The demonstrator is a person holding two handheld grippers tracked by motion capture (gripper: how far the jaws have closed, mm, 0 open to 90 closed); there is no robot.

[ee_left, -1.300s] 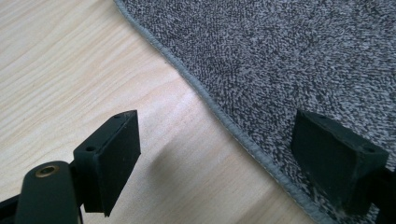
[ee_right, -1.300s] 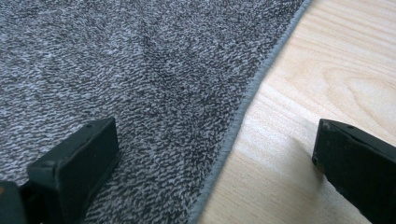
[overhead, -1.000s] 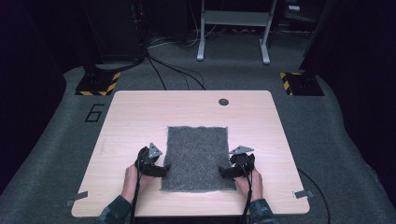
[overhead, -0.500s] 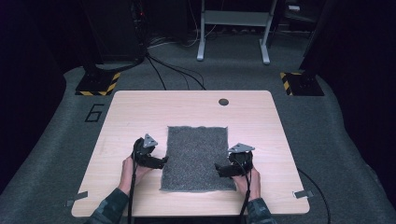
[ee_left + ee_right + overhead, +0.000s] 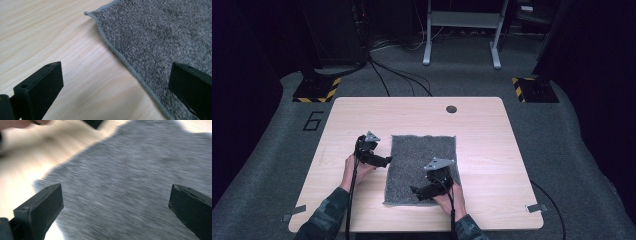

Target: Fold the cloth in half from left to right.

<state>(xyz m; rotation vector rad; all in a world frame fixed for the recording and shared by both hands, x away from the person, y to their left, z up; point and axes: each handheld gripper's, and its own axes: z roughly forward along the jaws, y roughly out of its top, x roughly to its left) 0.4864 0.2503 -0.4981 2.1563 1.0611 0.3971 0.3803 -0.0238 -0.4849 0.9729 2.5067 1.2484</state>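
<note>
A grey terry cloth (image 5: 422, 160) lies flat on the pale wooden table (image 5: 492, 130). My left gripper (image 5: 384, 161) hovers at the cloth's left edge. In the left gripper view its jaws (image 5: 115, 67) stand wide apart and have just been opening. The hemmed edge of the cloth (image 5: 162, 32) runs beneath them, untouched. My right gripper (image 5: 417, 192) is over the near part of the cloth and points left. In the blurred right gripper view the gripper (image 5: 115, 187) is open above the cloth (image 5: 130, 170), holding nothing.
A dark round hole (image 5: 451, 109) sits near the table's far edge. Tape strips (image 5: 294, 212) mark its front corners. Beyond the table are two yellow-and-black striped bases (image 5: 317, 90), floor cables and a metal frame (image 5: 462, 20).
The left gripper has moved away from the person along the cloth's left edge. The right gripper has swung left from the cloth's right edge to above its near part.
</note>
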